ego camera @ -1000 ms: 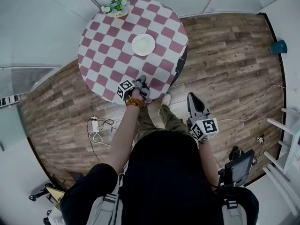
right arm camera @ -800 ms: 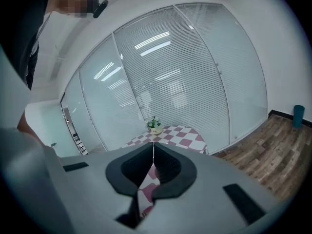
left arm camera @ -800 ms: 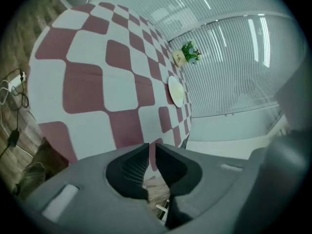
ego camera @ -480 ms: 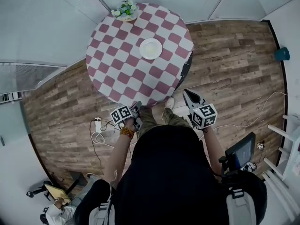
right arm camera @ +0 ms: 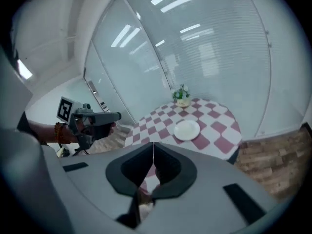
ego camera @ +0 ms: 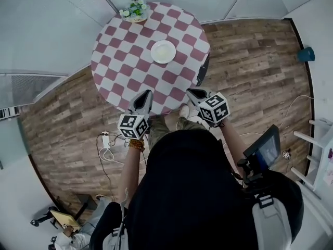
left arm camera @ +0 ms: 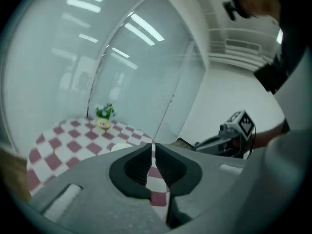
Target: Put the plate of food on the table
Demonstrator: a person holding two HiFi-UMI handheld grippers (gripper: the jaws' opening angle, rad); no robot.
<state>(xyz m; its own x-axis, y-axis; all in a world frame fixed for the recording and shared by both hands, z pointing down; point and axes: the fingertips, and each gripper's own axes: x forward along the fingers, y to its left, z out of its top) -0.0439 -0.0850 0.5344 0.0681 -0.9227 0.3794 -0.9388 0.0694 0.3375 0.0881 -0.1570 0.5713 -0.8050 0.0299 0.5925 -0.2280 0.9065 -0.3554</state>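
Note:
A white plate rests on the round table with the red-and-white checked cloth, toward its far side. In the right gripper view the plate looks bare on top; no food can be made out. Its rim peeks over the left jaws. My left gripper hangs at the table's near edge, jaws shut and empty. My right gripper sits beside it at the near right edge, also shut and empty. Neither touches the plate.
A small pot of flowers stands at the table's far left rim. Glass walls close in behind the table. On the wood floor lie a power strip with cables and a teal object. A dark screen stands at right.
The left gripper drew back from over the table's near part, then rose to the near edge. The right gripper came up and forward beside it. The plate stayed put.

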